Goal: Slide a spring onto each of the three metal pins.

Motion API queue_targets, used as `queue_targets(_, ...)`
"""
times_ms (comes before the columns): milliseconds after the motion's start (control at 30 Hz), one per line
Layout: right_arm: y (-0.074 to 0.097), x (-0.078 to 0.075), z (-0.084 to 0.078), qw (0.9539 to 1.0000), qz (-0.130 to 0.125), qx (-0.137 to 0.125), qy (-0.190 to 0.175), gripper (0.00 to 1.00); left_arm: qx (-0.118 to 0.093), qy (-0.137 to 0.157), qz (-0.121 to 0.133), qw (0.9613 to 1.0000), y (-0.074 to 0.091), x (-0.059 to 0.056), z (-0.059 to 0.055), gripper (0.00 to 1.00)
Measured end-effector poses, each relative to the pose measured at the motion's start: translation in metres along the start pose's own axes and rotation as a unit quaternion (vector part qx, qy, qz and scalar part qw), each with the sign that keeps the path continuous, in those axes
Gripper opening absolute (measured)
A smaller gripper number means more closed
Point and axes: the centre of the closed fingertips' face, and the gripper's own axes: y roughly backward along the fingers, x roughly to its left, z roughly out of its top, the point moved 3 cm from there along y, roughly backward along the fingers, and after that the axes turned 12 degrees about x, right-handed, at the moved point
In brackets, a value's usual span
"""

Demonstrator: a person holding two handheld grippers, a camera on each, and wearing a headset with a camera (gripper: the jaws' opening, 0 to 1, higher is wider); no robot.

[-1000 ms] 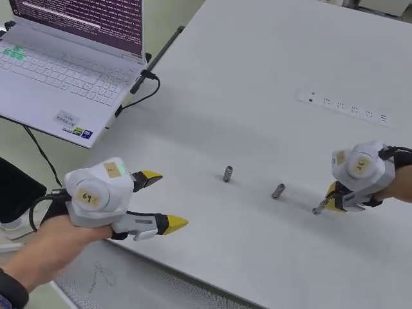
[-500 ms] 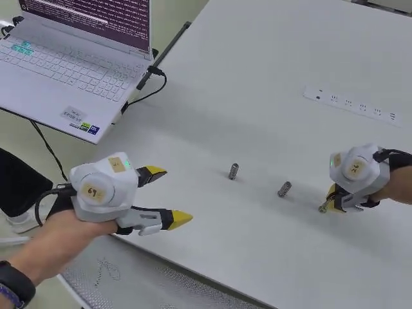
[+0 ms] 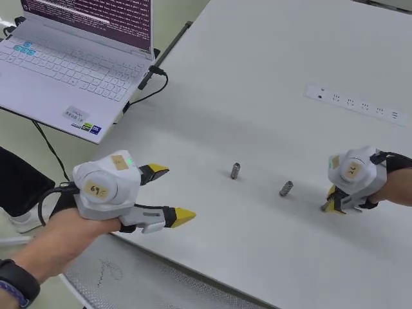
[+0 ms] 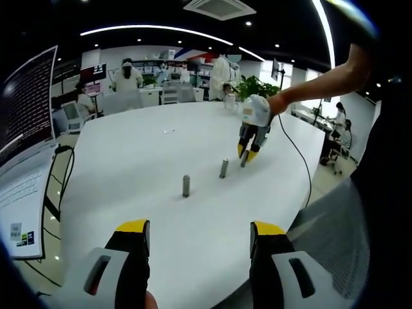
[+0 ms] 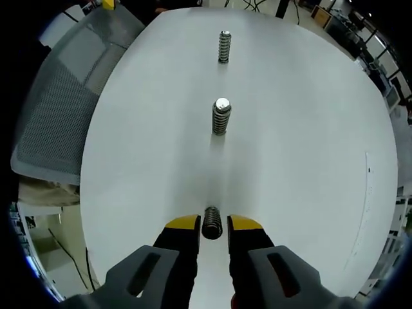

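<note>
Two metal pins stand on the white table, each with a spring around it: one (image 3: pixel 235 170) (image 5: pixel 223 46) (image 4: pixel 186 185) near the middle, the other (image 3: pixel 286 188) (image 5: pixel 221 116) (image 4: pixel 223 168) to its right. My right gripper (image 3: pixel 331 205) (image 5: pixel 212 223) (image 4: pixel 244 154) is low over the table at the right, shut on a third spring (image 5: pixel 211 222) (image 3: pixel 325 206), which stands on end between the yellow tips. My left gripper (image 3: pixel 170 194) (image 4: pixel 197 233) hovers open at the table's front left edge, nothing between its fingers.
A laptop (image 3: pixel 77 64) with its cable sits at the far left on a side table. A white power strip (image 3: pixel 358 106) lies at the back right. A grey mesh chair (image 3: pixel 141 283) (image 5: pixel 64 103) is below the front edge. People sit in the background (image 4: pixel 129 77).
The head camera has shifted a little. The right gripper stays low over the table with the spring, barely moved. The left gripper holds its place, still open.
</note>
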Motion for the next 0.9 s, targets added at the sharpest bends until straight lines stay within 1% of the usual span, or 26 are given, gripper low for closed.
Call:
queue_targets(133, 0.006, -0.001, -0.004, 0.9999, -0.01, -0.002, -0.006, 0.16, -0.001, -0.002, -0.001, 1.0, -0.001, -0.001, 0.002, 0.59)
queue_targets(233, 0.009, -0.002, -0.009, 0.9997, -0.019, 0.0, -0.011, 0.21, -0.004, -0.001, -0.005, 1.0, -0.002, -0.003, 0.004, 0.59)
queue_targets(300, 0.011, -0.003, -0.009, 0.9994, -0.024, -0.007, -0.023, 0.25, -0.005, -0.003, -0.005, 1.0, -0.003, -0.004, 0.006, 0.59)
queue_targets(367, 0.014, -0.002, -0.009, 0.999, -0.023, -0.017, -0.036, 0.27, -0.007, -0.003, -0.009, 0.9999, -0.004, -0.006, 0.007, 0.59)
queue_targets(567, 0.013, -0.003, -0.016, 0.998, -0.032, -0.025, -0.049, 0.31, -0.01, -0.008, -0.012, 0.9998, -0.006, -0.009, 0.011, 0.59)
queue_targets(733, 0.016, -0.003, -0.021, 0.9954, -0.041, -0.041, -0.077, 0.33, -0.012, -0.01, -0.012, 0.9998, -0.005, -0.009, 0.012, 0.59)
queue_targets(800, 0.019, -0.002, -0.022, 0.9932, -0.047, -0.053, -0.092, 0.34, -0.013, -0.009, -0.011, 0.9998, -0.004, -0.009, 0.011, 0.59)
queue_targets(900, 0.021, 0.002, -0.024, 0.9897, -0.047, -0.071, -0.115, 0.34, -0.014, -0.007, -0.01, 0.9998, -0.004, -0.008, 0.011, 0.59)
